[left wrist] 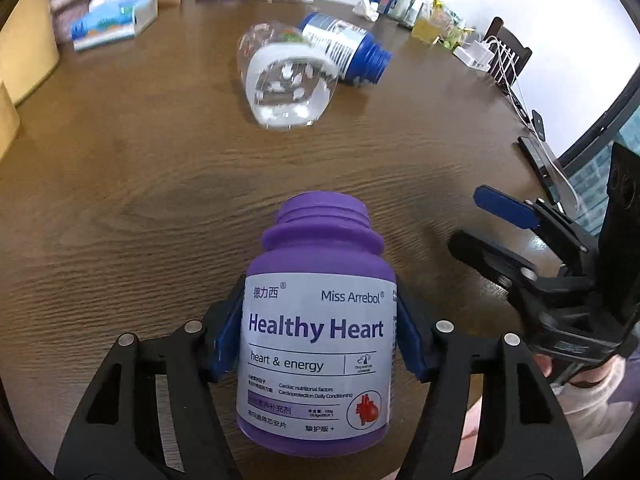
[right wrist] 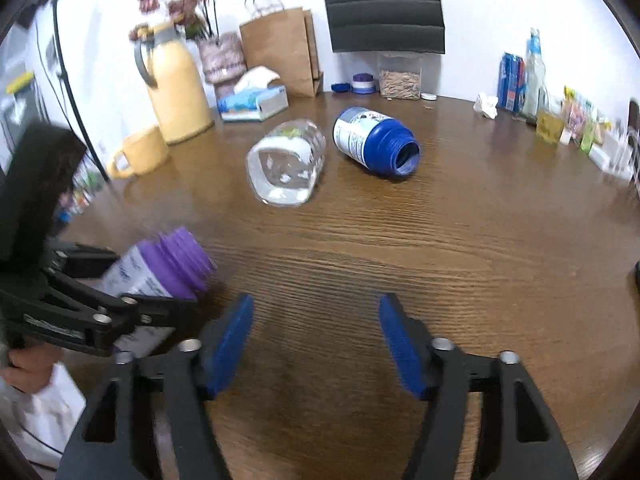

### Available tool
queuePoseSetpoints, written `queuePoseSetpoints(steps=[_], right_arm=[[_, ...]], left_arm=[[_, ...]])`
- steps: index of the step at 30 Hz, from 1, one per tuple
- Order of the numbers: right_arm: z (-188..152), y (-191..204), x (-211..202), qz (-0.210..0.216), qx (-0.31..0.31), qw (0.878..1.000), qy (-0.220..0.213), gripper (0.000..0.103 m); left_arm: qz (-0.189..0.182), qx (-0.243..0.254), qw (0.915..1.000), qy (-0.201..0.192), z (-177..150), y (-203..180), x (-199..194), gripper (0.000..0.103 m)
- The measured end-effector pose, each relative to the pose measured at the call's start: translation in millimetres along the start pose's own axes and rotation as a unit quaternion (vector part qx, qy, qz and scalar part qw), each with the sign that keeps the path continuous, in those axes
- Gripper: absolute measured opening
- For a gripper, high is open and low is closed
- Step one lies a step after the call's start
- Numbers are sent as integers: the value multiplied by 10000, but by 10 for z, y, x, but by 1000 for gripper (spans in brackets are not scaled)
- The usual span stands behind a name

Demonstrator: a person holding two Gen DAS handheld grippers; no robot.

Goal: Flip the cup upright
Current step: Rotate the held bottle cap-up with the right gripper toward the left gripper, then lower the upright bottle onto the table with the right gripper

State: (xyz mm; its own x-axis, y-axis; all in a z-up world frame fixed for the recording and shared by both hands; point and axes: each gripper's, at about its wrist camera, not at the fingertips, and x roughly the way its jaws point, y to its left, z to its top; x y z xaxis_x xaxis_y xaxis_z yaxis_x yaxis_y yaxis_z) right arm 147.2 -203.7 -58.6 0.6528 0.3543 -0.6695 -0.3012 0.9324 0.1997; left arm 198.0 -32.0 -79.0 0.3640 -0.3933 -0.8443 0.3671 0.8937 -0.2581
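My left gripper (left wrist: 318, 336) is shut on a purple "Healthy Heart" bottle (left wrist: 316, 344), capless, held tilted above the wooden table (left wrist: 140, 200); it also shows in the right wrist view (right wrist: 160, 276). A clear glass cup (left wrist: 286, 76) lies on its side mid-table, next to a blue bottle (left wrist: 344, 50) also on its side. Both show in the right wrist view, the cup (right wrist: 286, 160) and the blue bottle (right wrist: 376, 142). My right gripper (right wrist: 316, 340) is open and empty over the near table; it shows in the left wrist view (left wrist: 480, 220).
A tissue box (right wrist: 256, 102), yellow jug (right wrist: 178, 84), yellow mug (right wrist: 140, 152), paper bag (right wrist: 280, 52) and clear container (right wrist: 400, 76) stand along the far edge. Bottles and packets (right wrist: 528, 76) crowd the far right. Chargers and cables (left wrist: 484, 54) lie at the right.
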Motion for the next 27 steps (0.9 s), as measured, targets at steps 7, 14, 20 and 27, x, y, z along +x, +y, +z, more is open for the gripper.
queuePoseSetpoints(steps=[7,14,20,27], right_arm=[[118,-5,-122,1399,748,9871,-239,83],[242,126,59,3230,1576,9330,187,86],[350,368,186,3600,1612,9173,542,67],[350,518,-5,2407,773,9669,341,67]], left_arm=[[47,316,9953,-918,-65,-135,-404,61],[-329,639,9798,-1864,-173,-265,-803,61],[-474,779,9743,-2058,-265,-373,-844,60],[-574,573,9788,-1880,-388,-285,-842,73]])
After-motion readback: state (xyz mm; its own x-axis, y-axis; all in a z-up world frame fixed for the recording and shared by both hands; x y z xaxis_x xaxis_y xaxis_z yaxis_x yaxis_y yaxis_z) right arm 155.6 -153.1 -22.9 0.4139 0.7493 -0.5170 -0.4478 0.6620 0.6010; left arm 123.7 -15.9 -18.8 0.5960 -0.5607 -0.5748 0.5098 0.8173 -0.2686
